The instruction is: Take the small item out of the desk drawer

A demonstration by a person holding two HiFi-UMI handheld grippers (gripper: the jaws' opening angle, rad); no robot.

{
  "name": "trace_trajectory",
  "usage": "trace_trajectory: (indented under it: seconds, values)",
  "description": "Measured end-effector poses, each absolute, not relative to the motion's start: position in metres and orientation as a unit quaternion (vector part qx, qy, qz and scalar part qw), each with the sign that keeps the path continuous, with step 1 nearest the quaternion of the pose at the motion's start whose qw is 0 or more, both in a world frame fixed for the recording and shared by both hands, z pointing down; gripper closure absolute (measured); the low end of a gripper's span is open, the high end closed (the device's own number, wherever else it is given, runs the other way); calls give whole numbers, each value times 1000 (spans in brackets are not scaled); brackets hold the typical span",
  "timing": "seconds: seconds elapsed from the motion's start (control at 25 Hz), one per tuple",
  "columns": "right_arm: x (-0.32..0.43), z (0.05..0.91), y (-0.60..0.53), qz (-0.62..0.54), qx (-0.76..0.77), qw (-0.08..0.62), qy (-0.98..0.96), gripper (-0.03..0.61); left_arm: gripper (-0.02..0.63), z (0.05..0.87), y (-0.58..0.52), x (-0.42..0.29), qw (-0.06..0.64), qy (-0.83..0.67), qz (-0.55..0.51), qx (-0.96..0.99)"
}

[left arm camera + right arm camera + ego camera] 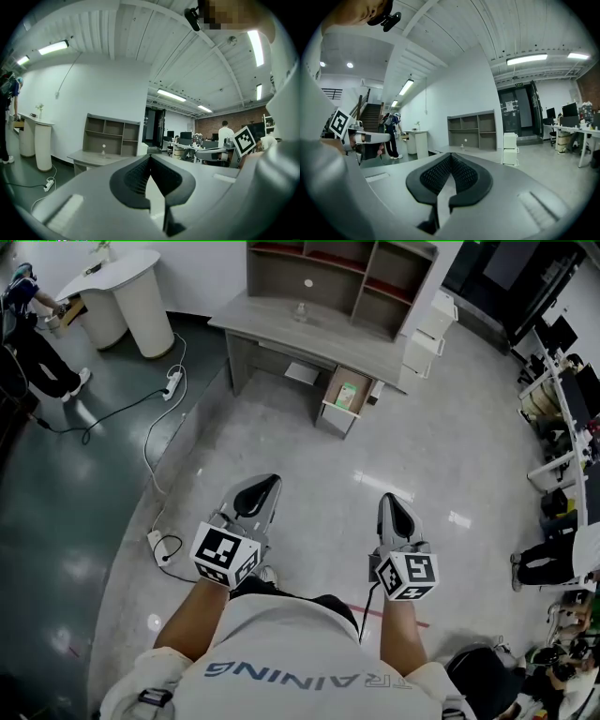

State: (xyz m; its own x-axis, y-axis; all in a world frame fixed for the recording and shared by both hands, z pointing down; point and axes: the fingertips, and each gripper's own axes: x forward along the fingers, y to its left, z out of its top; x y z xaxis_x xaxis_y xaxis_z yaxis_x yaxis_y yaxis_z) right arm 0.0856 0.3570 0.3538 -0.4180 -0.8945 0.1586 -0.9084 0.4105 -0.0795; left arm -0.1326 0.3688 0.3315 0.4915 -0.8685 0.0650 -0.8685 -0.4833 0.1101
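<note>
The left gripper (150,157) is clenched: in the left gripper view its two dark ribbed pads meet at the tips, and nothing is between them. The right gripper (451,156) is clenched in the same way, pads together at the front and holding nothing. In the head view both grippers point forward over the pale floor (309,474), the left gripper (266,483) and the right gripper (390,502) side by side and apart from each other. Each one carries its marker cube near the person's wrist, the left cube (225,554) and the right cube (408,576).

Further ahead, well apart from both grippers, stands the grey desk (281,329) with an open shelf unit (337,273) on its back part. A small bottle (300,310) stands on the desk top. At the front of the desk the drawer (330,412) is pulled out, and a small green item (347,395) lies inside it. Neither gripper is near this item.

Just beside the desk stands a white drawer cabinet (427,334). On the dark floor to the left lies a power strip (172,383) with its cable, near a white rounded counter (127,292), and a person (33,338) stands at that counter.
</note>
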Motion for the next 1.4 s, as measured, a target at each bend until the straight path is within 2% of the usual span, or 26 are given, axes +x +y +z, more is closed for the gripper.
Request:
trace_trajectory:
  seconds: [0.28, 0.76, 1.4]
  values:
    - [52, 360, 321, 83, 550, 67, -829, 566, 615, 339, 317, -166, 81, -489, -4, 868]
    - [54, 383, 209, 93, 532, 72, -839, 566, 615, 371, 222, -160, 103, -497, 24, 861]
    - [162, 411, 1, 129, 496, 82, -855, 565, 615, 365, 33, -60, 98, -548, 50, 829]
